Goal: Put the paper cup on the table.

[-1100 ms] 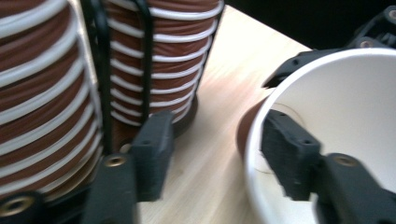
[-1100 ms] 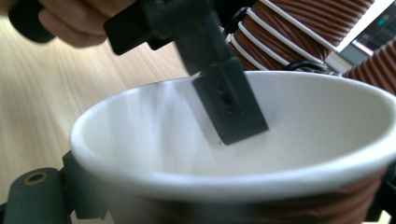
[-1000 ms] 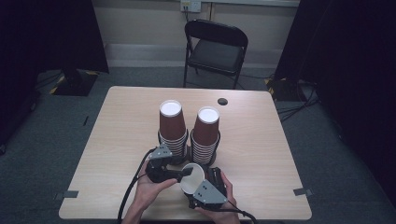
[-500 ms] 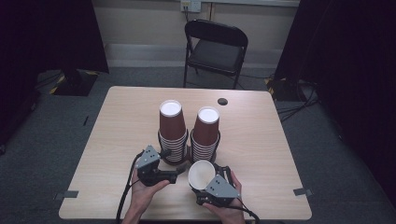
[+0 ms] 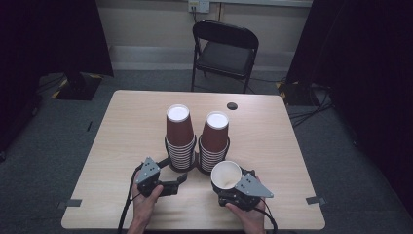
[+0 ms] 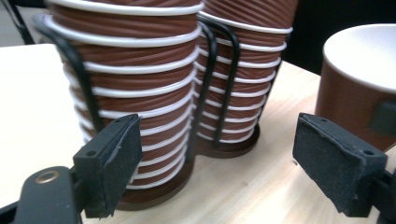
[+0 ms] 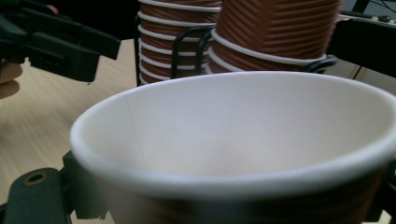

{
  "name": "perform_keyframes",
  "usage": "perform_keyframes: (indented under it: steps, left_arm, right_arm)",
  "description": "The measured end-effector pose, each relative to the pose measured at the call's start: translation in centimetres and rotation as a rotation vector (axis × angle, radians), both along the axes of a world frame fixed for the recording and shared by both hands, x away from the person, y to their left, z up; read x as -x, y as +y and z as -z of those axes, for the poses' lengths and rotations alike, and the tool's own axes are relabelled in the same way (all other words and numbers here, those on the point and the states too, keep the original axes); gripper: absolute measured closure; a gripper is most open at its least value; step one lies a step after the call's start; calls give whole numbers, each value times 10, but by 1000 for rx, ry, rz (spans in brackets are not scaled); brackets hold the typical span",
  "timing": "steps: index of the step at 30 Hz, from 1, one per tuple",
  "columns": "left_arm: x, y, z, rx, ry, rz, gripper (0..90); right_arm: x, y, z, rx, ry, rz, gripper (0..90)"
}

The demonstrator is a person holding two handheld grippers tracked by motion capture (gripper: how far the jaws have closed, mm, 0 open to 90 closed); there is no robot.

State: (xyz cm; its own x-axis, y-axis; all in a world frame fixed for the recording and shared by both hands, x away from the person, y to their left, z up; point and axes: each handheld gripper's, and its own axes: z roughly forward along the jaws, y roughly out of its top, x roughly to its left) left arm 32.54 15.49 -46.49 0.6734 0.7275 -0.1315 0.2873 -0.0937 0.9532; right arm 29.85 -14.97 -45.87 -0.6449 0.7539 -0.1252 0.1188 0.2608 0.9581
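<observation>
**Single cup clamped at the near edge, two stacks behind it**

Close to the table's (image 5: 122, 126) near edge, right of its middle, the right gripper (image 5: 233, 191) holds a brown paper cup (image 5: 225, 174) with a white inside, its mouth facing up; in the right gripper view the cup sits directly between that gripper's jaws, its rim spanning most of the frame. To its left along the same edge, the left gripper (image 5: 181, 179) lies low over the table with its jaws spread wide. Those jaws have just been opening, and the left gripper view shows bare tabletop between the pads (image 6: 113, 156), which touch nothing. The held cup stands just past the right-hand pad there, apart from it.

Just behind both grippers, near the middle of the table, a black wire holder (image 6: 205, 79) on a dark round base carries two stacks of ribbed brown cups with white rims, the left stack (image 5: 179, 139) and the right stack (image 5: 215, 141) side by side. Farther off, toward the far edge, a small dark disc (image 5: 232, 106) lies on the wood. Beyond the table stands a black folding chair (image 5: 225, 51).
</observation>
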Motion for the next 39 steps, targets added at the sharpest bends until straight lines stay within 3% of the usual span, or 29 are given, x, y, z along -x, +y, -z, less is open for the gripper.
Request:
perform_keyframes:
  steps: [6, 11, 12, 20, 22, 28, 39]
  left_arm:
    - [1, 9, 12, -19, -44, -33, 156]
    - [3, 14, 16, -8, -43, -53, 156]
    - [3, 15, 17, -17, -46, -79, 156]
    - [8, 19, 23, -28, -43, -104, 155]
    - [9, 19, 24, -21, -37, -104, 155]
    - [11, 16, 29, -11, -70, -83, 154]
    - [13, 14, 32, 17, -60, -80, 157]
  right_arm:
    - [-9, -14, -4, -56, 17, 33, 109]
    - [-15, -21, -6, -70, 30, 57, 109]
    - [-18, -25, -6, -81, 32, 70, 109]
    - [-34, -41, -13, -130, 33, 133, 107]
    - [-36, -42, -13, -136, 35, 135, 107]
    - [-55, -52, -20, -158, 29, 164, 106]
    - [-85, -60, -25, -156, 45, 200, 105]
